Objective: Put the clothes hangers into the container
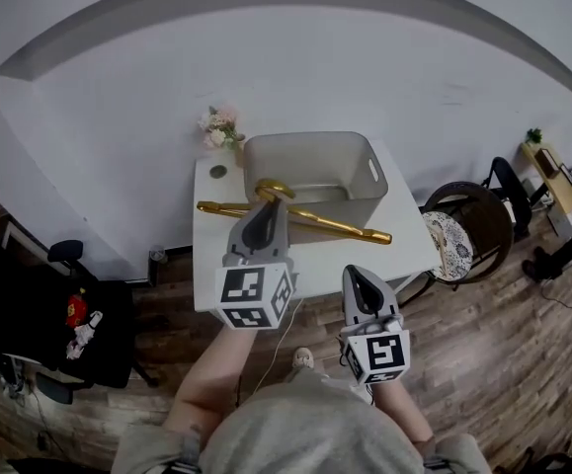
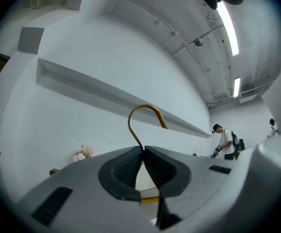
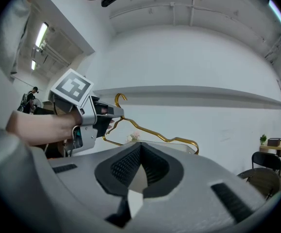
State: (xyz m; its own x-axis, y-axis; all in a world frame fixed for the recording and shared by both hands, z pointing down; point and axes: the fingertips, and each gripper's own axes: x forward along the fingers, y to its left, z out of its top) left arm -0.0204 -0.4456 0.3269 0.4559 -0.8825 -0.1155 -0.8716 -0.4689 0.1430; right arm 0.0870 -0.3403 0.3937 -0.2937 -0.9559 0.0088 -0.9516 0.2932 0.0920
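Note:
A gold metal clothes hanger (image 1: 310, 219) hangs above the white table (image 1: 211, 255), just in front of the grey container (image 1: 315, 171). My left gripper (image 1: 264, 208) is shut on the hanger's neck below its hook (image 2: 145, 115). In the left gripper view the pads (image 2: 130, 166) press together on the thin wire. The right gripper view shows the hanger (image 3: 155, 132) and the left gripper (image 3: 112, 111) raised in the air. My right gripper (image 1: 363, 286) hovers lower, near the table's front edge, its jaws together with nothing between them (image 3: 140, 152).
A small bunch of pink flowers (image 1: 219, 126) stands at the table's back left corner. A round chair (image 1: 463, 230) sits right of the table, a black office chair (image 1: 78, 309) to its left. A person (image 2: 223, 141) stands far off.

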